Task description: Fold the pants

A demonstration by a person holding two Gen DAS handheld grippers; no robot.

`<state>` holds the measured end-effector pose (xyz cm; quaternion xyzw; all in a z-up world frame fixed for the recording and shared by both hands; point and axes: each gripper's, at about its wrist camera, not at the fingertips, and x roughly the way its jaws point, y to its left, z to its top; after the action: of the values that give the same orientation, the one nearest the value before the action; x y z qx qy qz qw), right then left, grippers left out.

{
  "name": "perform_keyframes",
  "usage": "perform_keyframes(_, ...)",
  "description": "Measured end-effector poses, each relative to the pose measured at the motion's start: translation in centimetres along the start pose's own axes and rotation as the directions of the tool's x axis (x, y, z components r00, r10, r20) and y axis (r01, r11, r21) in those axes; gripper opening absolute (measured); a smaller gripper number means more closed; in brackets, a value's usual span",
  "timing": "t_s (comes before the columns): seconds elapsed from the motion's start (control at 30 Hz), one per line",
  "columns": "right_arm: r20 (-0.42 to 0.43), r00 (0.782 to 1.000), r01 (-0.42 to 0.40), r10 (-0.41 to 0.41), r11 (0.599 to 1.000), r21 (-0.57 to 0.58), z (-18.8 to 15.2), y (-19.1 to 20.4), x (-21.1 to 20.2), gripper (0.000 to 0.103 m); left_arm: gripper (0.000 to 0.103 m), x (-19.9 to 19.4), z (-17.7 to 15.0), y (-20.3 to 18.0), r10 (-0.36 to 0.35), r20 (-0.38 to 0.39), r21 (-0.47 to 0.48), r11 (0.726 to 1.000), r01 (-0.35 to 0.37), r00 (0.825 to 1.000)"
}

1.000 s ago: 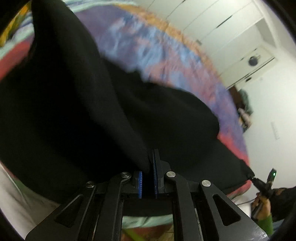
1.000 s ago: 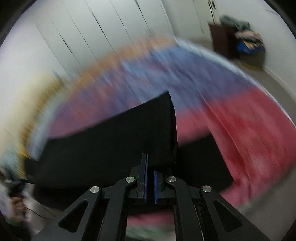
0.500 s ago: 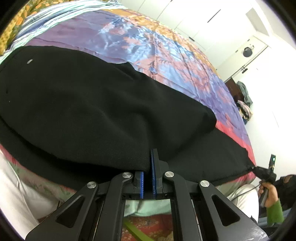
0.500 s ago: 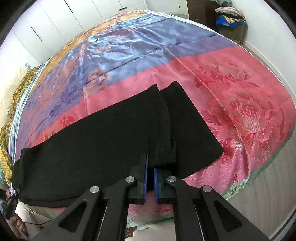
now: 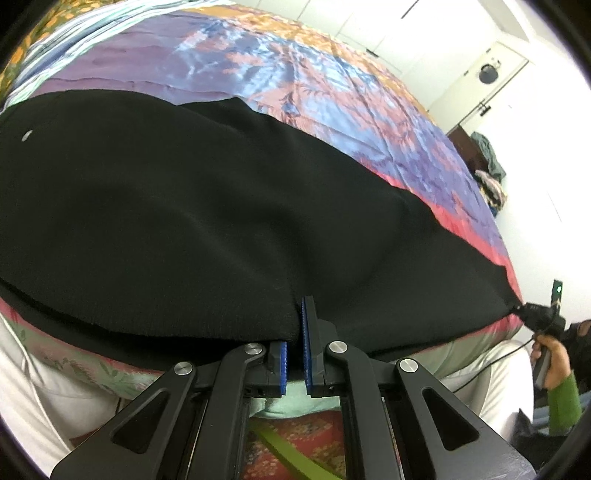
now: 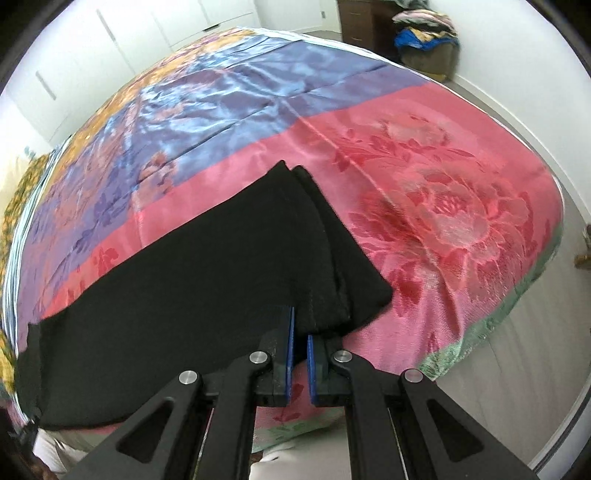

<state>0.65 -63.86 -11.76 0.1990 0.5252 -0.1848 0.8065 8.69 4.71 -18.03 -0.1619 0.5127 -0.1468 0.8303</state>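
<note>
The black pants lie flat along the near edge of the bed, one leg folded over the other. My left gripper is shut on the pants' near edge at the waist end. In the right wrist view the pants stretch to the left, with both leg cuffs stacked at the right end. My right gripper is shut on the near corner of the top cuff. The right gripper also shows in the left wrist view, pinching the far tip of the pants.
A satin bedspread in pink, purple and orange covers the bed. White wardrobes stand behind it. A dark cabinet with piled clothes stands in the far corner. The bed's edge and floor lie at right.
The pants, held up in the air a second ago, have been lowered and laid flat on the bed. Both grippers have stayed shut on the cloth.
</note>
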Motion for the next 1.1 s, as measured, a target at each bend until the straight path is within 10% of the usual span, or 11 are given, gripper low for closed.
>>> perform_keyframes(0.77,-0.015,0.999,0.042,-0.042,0.999,-0.004,0.1,-0.3,0.5,0.006,0.016,1.0,-0.6,-1.0,0.080,-0.045,0.058,0.995,-0.078,0.996)
perform_keyframes(0.97,0.044,0.998,0.033,-0.032,0.999,-0.007,-0.4,-0.9,-0.8,0.037,0.047,-0.4,-1.1,-1.7,0.142,-0.015,0.081,0.987,-0.140,0.990)
perform_keyframes(1.07,0.212,0.974,0.062,-0.079,0.994,0.089,-1.4,-2.4,-4.2,0.099,0.054,-2.3,-1.9,-1.7,0.146,0.005,0.052,0.988,-0.146,0.989)
perform_keyframes(1.1,0.273,0.957,0.062,-0.100,0.987,0.145,-1.9,-3.3,-5.5,0.103,0.054,-3.0,-2.2,-1.5,0.152,0.013,0.043,0.987,-0.152,0.988)
